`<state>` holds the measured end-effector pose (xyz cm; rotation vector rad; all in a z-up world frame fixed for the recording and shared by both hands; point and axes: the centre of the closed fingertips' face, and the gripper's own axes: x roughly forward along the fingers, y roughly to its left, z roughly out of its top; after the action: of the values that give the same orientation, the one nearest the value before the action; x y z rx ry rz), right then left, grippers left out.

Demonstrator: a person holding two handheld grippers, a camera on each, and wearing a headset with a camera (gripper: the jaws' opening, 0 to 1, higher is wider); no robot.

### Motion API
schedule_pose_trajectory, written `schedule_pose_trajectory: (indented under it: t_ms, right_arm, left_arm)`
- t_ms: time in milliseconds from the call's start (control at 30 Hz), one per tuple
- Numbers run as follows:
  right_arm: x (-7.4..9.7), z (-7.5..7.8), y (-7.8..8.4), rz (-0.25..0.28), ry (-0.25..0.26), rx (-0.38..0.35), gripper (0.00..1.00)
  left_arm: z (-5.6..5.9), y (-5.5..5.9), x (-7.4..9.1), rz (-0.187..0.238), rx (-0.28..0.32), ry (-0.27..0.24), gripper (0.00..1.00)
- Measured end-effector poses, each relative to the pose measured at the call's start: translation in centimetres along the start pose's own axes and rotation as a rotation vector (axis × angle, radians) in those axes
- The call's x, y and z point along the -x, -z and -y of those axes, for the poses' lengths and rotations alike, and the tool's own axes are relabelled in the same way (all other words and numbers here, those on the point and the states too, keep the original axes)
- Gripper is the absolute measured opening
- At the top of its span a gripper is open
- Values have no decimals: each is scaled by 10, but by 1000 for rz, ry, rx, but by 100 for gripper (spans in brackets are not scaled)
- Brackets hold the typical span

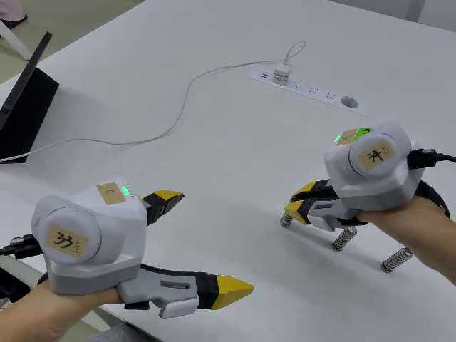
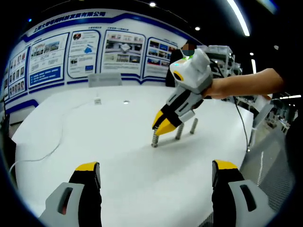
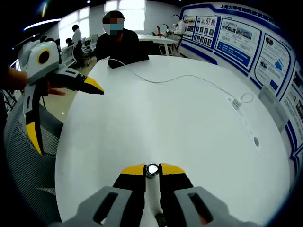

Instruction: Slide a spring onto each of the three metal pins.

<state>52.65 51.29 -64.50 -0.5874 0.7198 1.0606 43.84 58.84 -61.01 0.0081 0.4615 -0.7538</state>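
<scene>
Head view: loads of bare counter (image 1: 235, 135) out front, power strip (image 1: 313, 91) way back. By the near edge the left gripper (image 1: 203, 242) sits level, fingers spread wide, holding nothing.

Left gripper view: the right gripper (image 2: 164, 128) tilts down over three springs (image 2: 179, 131).

Right gripper view: its fingers clamp a pin (image 3: 152, 170).

A white table (image 1: 228, 142) carries a power strip (image 1: 313, 91) toward its far edge; blue-bordered poster boards (image 2: 85, 52) line the wall under ceiling strip lights (image 2: 238, 18).

There were three springs (image 1: 344, 238), two grippers (left gripper (image 1: 210, 241), right gripper (image 1: 293, 205)), one power strip (image 1: 313, 91), one white plug (image 1: 282, 73) and one long cord (image 1: 178, 117).
</scene>
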Motion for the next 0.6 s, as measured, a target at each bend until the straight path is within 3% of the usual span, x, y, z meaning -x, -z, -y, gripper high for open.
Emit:
schedule_pose_trajectory:
  t_ms: [467,600]
  right_arm:
    - [-9,2,7,-8,10,-6,13]
    - [-4,3,2,30,14,-23,15]
  left_arm:
    - [-2,2,-1,-11,9,-7,100]
    - [-3,2,0,-11,9,-11,100]
